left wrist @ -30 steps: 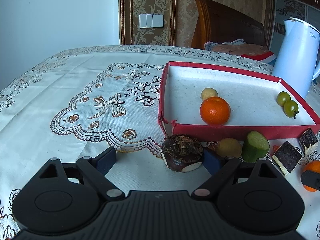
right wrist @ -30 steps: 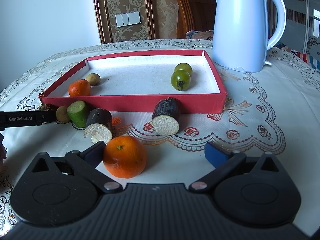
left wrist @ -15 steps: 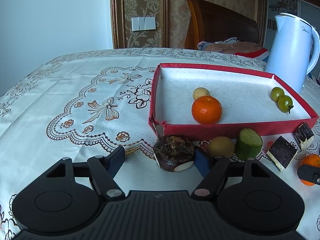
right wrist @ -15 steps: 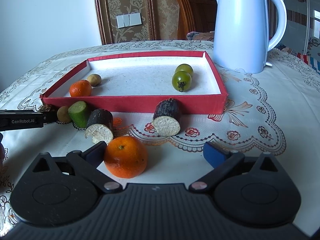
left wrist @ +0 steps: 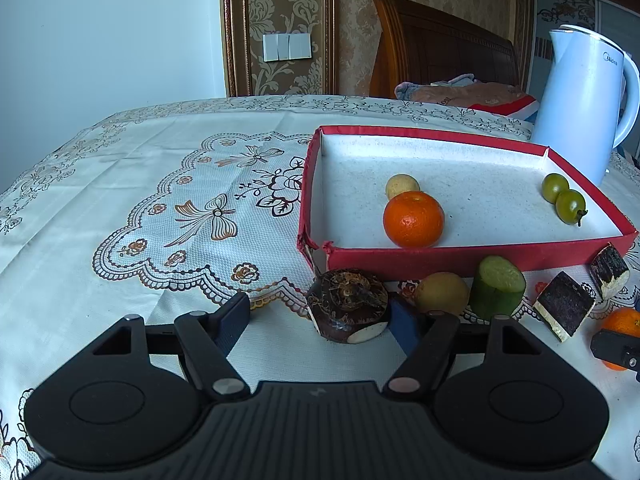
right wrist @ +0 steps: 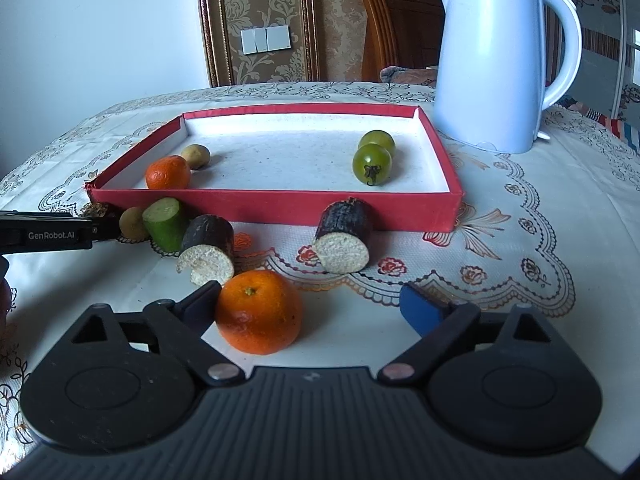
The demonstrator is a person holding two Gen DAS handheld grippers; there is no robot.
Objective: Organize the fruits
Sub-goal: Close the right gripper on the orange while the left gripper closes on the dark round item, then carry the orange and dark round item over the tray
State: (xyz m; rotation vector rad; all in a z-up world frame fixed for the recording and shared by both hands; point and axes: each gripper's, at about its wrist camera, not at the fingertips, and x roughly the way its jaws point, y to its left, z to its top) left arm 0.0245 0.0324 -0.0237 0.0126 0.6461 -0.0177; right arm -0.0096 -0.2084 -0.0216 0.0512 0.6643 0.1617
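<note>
A red tray [left wrist: 472, 255] [right wrist: 276, 204] holds an orange [left wrist: 413, 219], a small yellow fruit [left wrist: 402, 186] and two green tomatoes [left wrist: 564, 199] [right wrist: 372, 160]. In front of it lie a dark brown root piece [left wrist: 347, 305], a kiwi [left wrist: 441, 293], a green cucumber piece [left wrist: 497, 287] and two dark cut pieces [right wrist: 208, 248] [right wrist: 344, 236]. My left gripper [left wrist: 320, 318] is open, its right pad touching the root piece. My right gripper [right wrist: 310, 304] is open around a loose orange [right wrist: 259, 311], which touches its left pad.
A white electric kettle [right wrist: 492, 60] stands right behind the tray. The table carries a lace-patterned cloth [left wrist: 168, 208]. A wooden headboard [left wrist: 432, 48] and wall stand beyond the table's far edge. The left gripper's side [right wrist: 44, 234] shows at the left of the right wrist view.
My left gripper's fingers have narrowed around the root piece and the gripper has shifted slightly left. My right gripper and the loose orange have barely moved.
</note>
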